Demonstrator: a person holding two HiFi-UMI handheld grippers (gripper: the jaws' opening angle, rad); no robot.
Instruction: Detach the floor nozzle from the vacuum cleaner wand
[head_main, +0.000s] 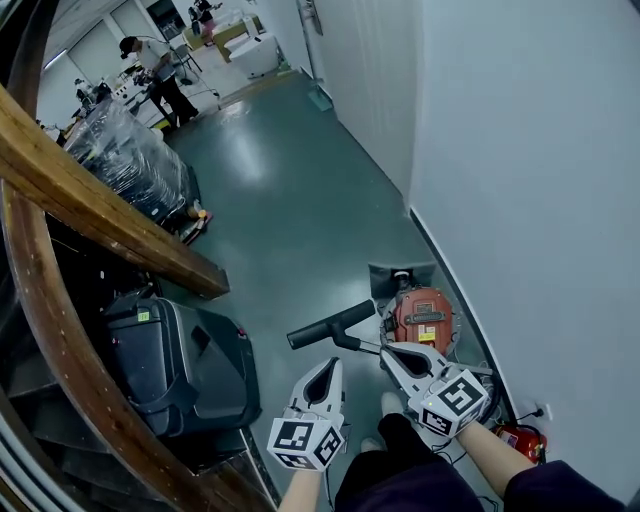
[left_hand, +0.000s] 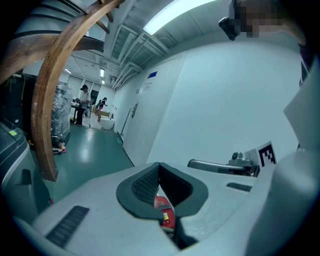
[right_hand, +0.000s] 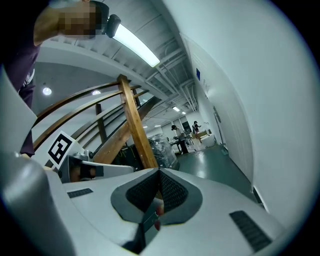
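Note:
A red canister vacuum cleaner (head_main: 425, 318) stands on the green floor by the white wall. Its black handle bar (head_main: 330, 325) sticks out to the left. A grey wedge-shaped part (head_main: 400, 271) lies just beyond the canister, against the wall. My left gripper (head_main: 328, 363) hangs shut and empty just below the bar. My right gripper (head_main: 393, 353) is shut and empty beside the canister. In the left gripper view the shut left gripper (left_hand: 159, 165) shows the red vacuum cleaner (left_hand: 163, 208) through the gap behind its pads. In the right gripper view the right gripper (right_hand: 159, 171) is also shut.
A black case (head_main: 180, 365) sits on the left under a curved wooden stair rail (head_main: 100, 215). A film-wrapped pallet (head_main: 130, 150) stands further back, with a person (head_main: 160, 75) working beyond it. A small red object (head_main: 520, 440) lies near the wall at lower right.

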